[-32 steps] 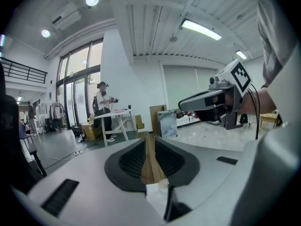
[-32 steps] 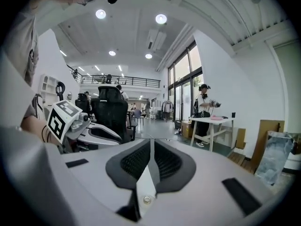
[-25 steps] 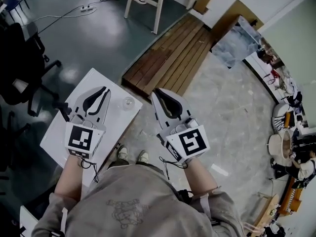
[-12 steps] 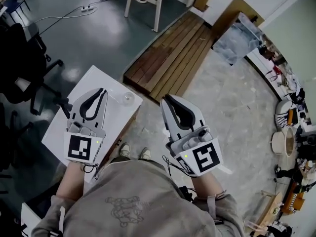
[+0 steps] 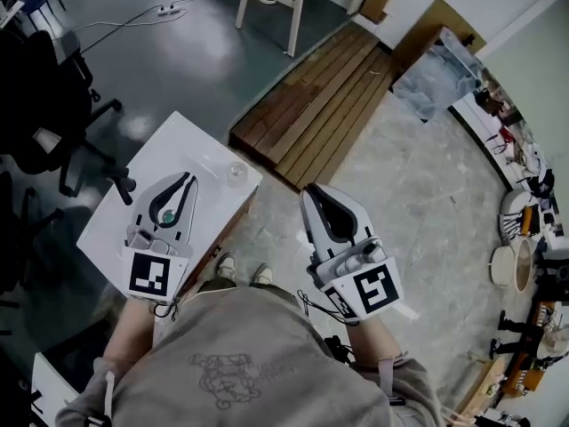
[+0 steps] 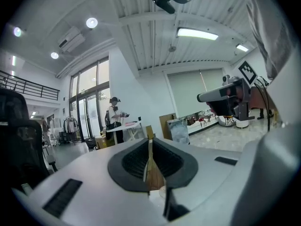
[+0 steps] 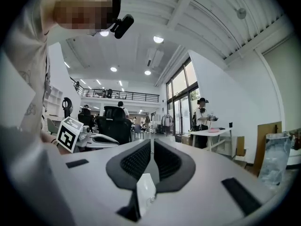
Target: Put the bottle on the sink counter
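Observation:
In the head view a small clear round container (image 5: 236, 172), perhaps the bottle seen from above, stands near the far right corner of a white table (image 5: 156, 158). My left gripper (image 5: 192, 177) hovers over that table, shut and empty, its tips a little to the left of the container. My right gripper (image 5: 310, 190) hangs over the stone floor to the right of the table, also shut with nothing in it. The left gripper view shows my left gripper (image 6: 149, 147) with its pads together, and the right gripper view shows my right gripper (image 7: 151, 149) likewise.
A wooden platform (image 5: 320, 105) lies on the floor ahead. Black office chairs (image 5: 44, 105) stand at the left. A cluttered curved counter (image 5: 524, 229) runs along the right edge. A person (image 6: 115, 119) stands at a white desk far off.
Both grippers have drawn back toward my body, the right one also shifting right. The table and container sit slightly further from the left gripper's tips. Both stayed shut.

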Available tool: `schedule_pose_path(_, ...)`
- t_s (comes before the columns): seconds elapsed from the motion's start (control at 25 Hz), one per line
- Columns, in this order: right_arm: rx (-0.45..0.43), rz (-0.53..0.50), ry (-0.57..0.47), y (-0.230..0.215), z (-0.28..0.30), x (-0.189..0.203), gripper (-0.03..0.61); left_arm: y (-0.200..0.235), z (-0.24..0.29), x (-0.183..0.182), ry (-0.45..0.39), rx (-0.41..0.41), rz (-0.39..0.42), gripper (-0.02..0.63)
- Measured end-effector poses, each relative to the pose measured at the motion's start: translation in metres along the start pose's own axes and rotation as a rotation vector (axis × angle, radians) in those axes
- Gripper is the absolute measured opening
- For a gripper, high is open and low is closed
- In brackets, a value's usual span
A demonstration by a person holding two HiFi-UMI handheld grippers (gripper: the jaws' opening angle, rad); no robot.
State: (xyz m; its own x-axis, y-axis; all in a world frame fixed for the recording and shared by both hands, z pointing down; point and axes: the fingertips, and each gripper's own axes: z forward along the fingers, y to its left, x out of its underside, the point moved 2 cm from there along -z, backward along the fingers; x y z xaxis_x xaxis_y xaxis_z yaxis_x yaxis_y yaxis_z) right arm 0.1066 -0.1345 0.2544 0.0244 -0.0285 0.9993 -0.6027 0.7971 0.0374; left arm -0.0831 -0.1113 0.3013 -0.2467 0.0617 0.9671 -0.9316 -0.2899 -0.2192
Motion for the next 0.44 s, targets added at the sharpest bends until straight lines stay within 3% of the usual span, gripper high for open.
schedule_pose_path(0.44,-0.048,-0.036,-0.05,0.014,-0.003,-0.01,0.041,-0.009,0.002,-0.001,0.023,-0.006,0.011,0.037)
